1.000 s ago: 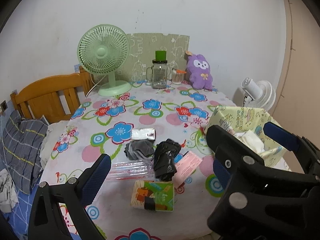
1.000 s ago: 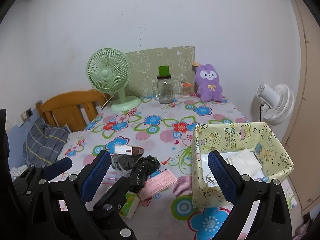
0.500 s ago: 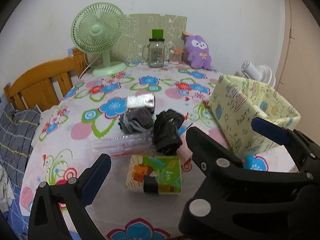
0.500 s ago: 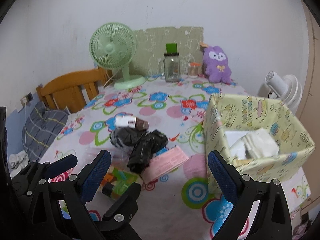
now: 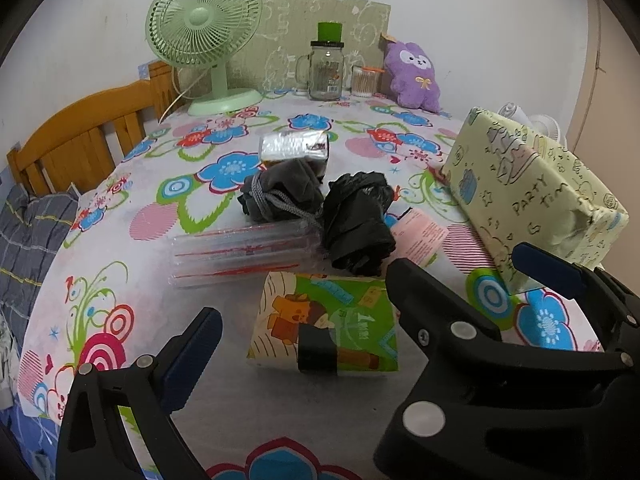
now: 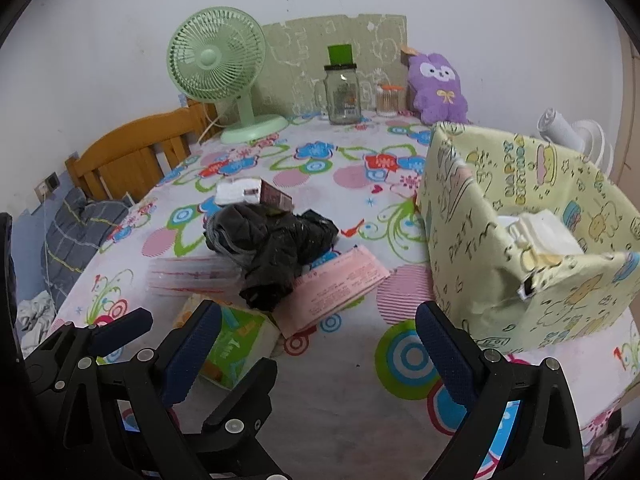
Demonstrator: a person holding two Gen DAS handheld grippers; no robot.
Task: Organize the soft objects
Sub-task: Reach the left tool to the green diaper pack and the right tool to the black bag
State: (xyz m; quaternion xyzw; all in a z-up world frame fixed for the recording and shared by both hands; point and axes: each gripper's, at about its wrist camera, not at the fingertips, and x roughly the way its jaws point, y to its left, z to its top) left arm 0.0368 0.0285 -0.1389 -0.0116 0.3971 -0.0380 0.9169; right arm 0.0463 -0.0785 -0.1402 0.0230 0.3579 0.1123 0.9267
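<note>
Left hand-held gripper (image 5: 304, 360): jaws spread wide, holding nothing, hovering low over the near edge of the table; its fingers frame the tissue pack.
Right hand-held gripper (image 6: 316, 344): jaws spread, holding nothing, just to the near right of the tissue pack and near the yellow box.
Tissue pack (image 5: 326, 324): green and cream soft pack with a cartoon print and a black band, lying flat on the table nearest the grippers; this is the landmark.
Black bundle (image 5: 356, 224): crumpled black plastic-like wad, just behind the tissue pack, touching the grey bundle's cord.
Grey bundle (image 5: 284, 192): rolled dark grey fabric with a grey cord, behind and slightly left of the tissue pack.
Clear tubes (image 5: 244, 252): a flat row of clear tubes with red marking, just behind-left of the tissue pack.
Pink sheet (image 6: 336, 284): printed pink paper, behind-right of the tissue pack, partly under the black bundle.
Silvery packet (image 5: 294, 146): behind the grey bundle, farther from the tissue pack.
Yellow box (image 6: 472, 240): open, party-print paper walls, well right of the tissue pack; white folded soft items (image 6: 544, 232) lie inside.
Table (image 5: 224, 400): covered by a flowered cloth.
Far edge, well behind the tissue pack: green fan (image 5: 204, 20), glass jar (image 5: 326, 70), purple plush (image 5: 414, 74).
</note>
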